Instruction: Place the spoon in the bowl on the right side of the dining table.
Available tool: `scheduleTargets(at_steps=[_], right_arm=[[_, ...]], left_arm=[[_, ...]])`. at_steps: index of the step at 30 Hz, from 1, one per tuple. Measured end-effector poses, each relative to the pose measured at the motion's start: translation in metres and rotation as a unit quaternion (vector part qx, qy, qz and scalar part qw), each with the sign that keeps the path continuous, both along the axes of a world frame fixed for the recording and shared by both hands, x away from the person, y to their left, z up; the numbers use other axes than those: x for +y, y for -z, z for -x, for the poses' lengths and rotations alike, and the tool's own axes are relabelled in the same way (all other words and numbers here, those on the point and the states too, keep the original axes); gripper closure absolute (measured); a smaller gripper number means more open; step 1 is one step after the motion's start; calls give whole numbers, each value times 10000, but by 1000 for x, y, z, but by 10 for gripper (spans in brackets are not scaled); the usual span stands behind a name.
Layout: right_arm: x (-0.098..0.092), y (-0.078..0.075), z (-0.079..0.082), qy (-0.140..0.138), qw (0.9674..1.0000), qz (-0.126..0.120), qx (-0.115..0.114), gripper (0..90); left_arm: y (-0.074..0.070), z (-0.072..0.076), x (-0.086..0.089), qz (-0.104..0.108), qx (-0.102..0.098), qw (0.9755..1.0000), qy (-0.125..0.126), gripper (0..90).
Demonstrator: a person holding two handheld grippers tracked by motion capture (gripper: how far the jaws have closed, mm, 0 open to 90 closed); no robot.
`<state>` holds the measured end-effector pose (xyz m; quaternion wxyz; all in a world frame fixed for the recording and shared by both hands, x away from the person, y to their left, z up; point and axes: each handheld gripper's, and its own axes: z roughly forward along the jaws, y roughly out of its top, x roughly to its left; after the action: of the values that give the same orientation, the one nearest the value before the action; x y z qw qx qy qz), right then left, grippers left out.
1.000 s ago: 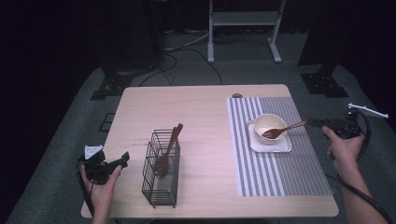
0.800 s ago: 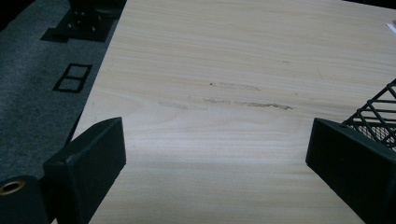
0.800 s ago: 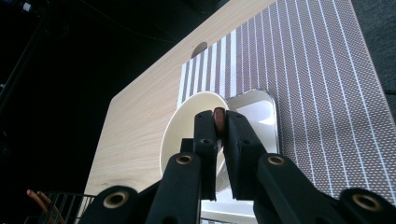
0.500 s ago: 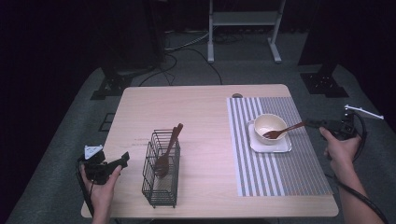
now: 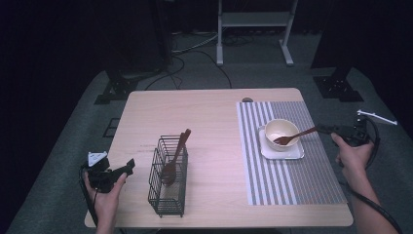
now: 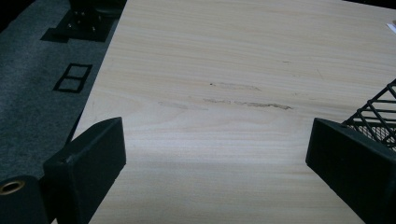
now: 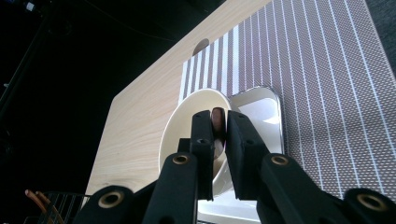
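Two containers — bowl (image 5: 281,130) holds spoon (image 5: 294,136); wire basket (image 5: 168,175) holds utensils (image 5: 175,157).

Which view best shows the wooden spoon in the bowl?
The high view: the spoon lies whole, head in the bowl. The right gripper view shows just its handle end between the right gripper.

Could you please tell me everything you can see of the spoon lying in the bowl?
The spoon is dark brown and looks wooden. Its head lies inside the cream bowl, and its thin handle slants up over the rim toward the table's right edge. The right tongs are shut on the handle's end.
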<state>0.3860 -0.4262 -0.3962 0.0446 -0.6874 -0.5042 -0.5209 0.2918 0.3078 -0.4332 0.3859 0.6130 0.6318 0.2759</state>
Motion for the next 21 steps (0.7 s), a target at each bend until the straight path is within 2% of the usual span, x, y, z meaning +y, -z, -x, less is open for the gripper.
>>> scheduleTargets(at_steps=[9,21], right_arm=[[1,2,-2,-19,10000,-69,-9,801],[3,8,-3,-28,9998,-180,8,731]], left_arm=[[0,0,0,-4,9,10000,-1,39],[0,-1,0,24,5,10000,-20,38]])
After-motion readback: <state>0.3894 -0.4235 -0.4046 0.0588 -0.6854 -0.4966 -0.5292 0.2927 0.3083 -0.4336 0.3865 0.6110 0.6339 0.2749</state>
